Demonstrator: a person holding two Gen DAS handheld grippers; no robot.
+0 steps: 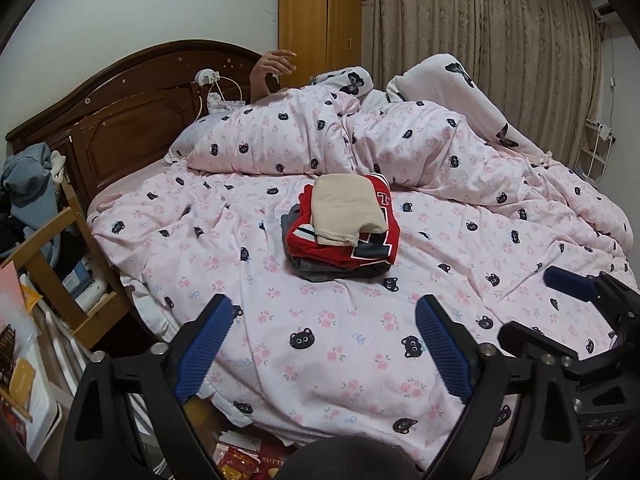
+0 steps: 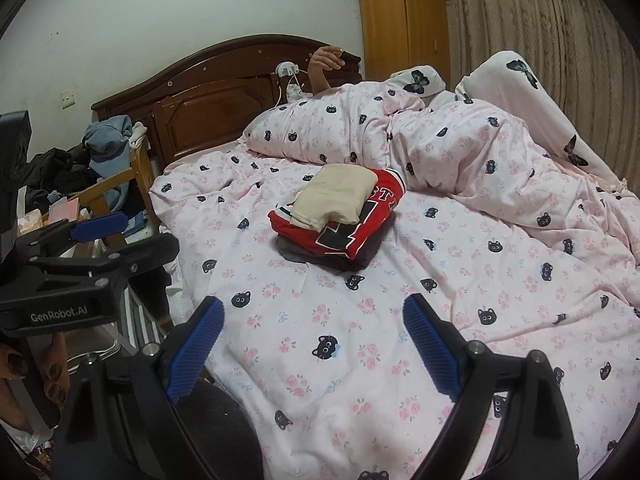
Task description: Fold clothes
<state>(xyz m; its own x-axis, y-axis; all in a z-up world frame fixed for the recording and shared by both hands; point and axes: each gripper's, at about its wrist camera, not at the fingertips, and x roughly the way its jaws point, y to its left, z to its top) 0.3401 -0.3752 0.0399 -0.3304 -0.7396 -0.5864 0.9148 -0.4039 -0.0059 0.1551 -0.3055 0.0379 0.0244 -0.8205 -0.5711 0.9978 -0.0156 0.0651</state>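
A stack of folded clothes lies mid-bed: a beige piece (image 1: 346,206) (image 2: 334,196) on top, a red jersey (image 1: 376,246) (image 2: 360,232) under it, a dark grey garment (image 1: 320,274) (image 2: 320,258) at the bottom. My left gripper (image 1: 324,304) is open and empty over the pink cat-print quilt (image 1: 320,360), short of the stack. My right gripper (image 2: 313,304) is likewise open and empty above the quilt (image 2: 360,360). Each shows in the other's view: the right gripper (image 1: 526,302) at the right edge, the left gripper (image 2: 150,232) at the left.
A person lies under the bunched quilt (image 1: 300,136) at the head of the bed, one hand (image 1: 272,66) raised by the dark wooden headboard (image 1: 132,108). A wooden chair (image 1: 52,248) piled with clothes stands left of the bed. Wardrobe (image 1: 320,16) and curtain (image 1: 500,40) behind.
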